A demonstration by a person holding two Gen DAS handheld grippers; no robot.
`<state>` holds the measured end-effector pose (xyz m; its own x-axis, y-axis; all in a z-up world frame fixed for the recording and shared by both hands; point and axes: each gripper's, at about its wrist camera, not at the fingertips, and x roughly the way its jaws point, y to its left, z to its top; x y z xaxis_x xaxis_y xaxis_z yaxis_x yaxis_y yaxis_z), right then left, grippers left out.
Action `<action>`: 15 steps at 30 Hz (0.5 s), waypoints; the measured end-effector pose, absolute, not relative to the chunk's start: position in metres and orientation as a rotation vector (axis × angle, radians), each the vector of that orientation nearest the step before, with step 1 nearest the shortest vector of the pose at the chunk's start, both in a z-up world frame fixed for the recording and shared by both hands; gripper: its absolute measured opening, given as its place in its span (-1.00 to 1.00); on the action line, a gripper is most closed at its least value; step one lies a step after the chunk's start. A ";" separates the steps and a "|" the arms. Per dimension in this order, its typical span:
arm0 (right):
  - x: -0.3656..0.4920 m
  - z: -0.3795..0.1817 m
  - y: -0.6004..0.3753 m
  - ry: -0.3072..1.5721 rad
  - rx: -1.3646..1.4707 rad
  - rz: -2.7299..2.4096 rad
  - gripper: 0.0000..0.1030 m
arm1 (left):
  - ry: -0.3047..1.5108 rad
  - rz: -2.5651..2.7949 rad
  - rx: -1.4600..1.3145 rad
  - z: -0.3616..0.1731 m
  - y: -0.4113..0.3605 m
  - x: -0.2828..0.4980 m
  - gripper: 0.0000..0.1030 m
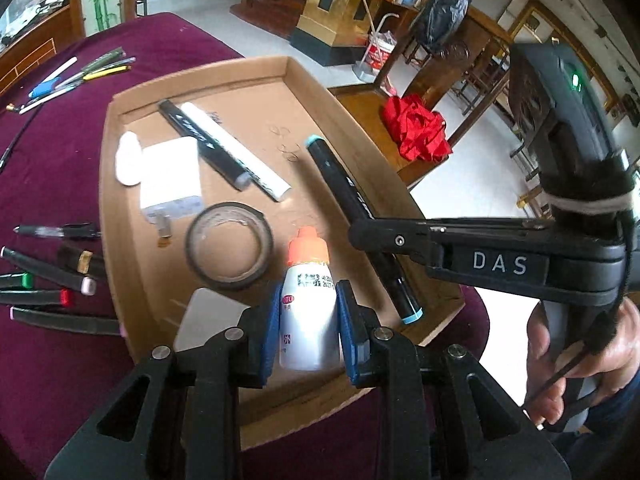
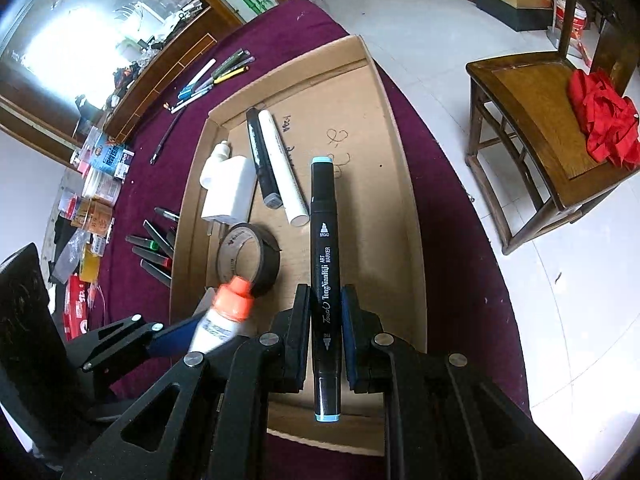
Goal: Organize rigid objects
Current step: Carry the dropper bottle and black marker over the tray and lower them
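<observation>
My left gripper is shut on a small white bottle with an orange cap, held over the near part of a shallow cardboard tray. My right gripper is shut on a black art marker with light-blue ends, also above the tray; the marker and right gripper show from the side in the left wrist view. The bottle and left gripper appear at lower left of the right wrist view. In the tray lie a tape roll, a white charger, a black marker and a white marker.
Several loose markers and pens lie on the maroon tablecloth left of the tray. Small packets crowd the table's far left. A wooden chair with red cloth stands right of the table.
</observation>
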<state>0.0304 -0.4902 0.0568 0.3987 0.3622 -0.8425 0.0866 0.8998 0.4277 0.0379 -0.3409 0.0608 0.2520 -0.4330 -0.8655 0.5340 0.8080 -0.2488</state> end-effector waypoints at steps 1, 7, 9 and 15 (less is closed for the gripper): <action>0.032 0.056 -0.490 1.162 0.438 0.185 -0.75 | 1.140 -0.657 0.112 0.059 -0.344 0.037 -0.53; 0.038 0.053 -0.492 1.176 0.416 0.192 -0.75 | 1.131 -0.648 0.168 0.049 -0.361 0.034 -0.53; 0.041 0.052 -0.492 1.180 0.408 0.196 -0.75 | 1.124 -0.644 0.186 0.047 -0.366 0.032 -0.53; 0.045 0.050 -0.492 1.191 0.396 0.193 -0.75 | 1.114 -0.633 0.214 0.042 -0.369 0.032 -0.53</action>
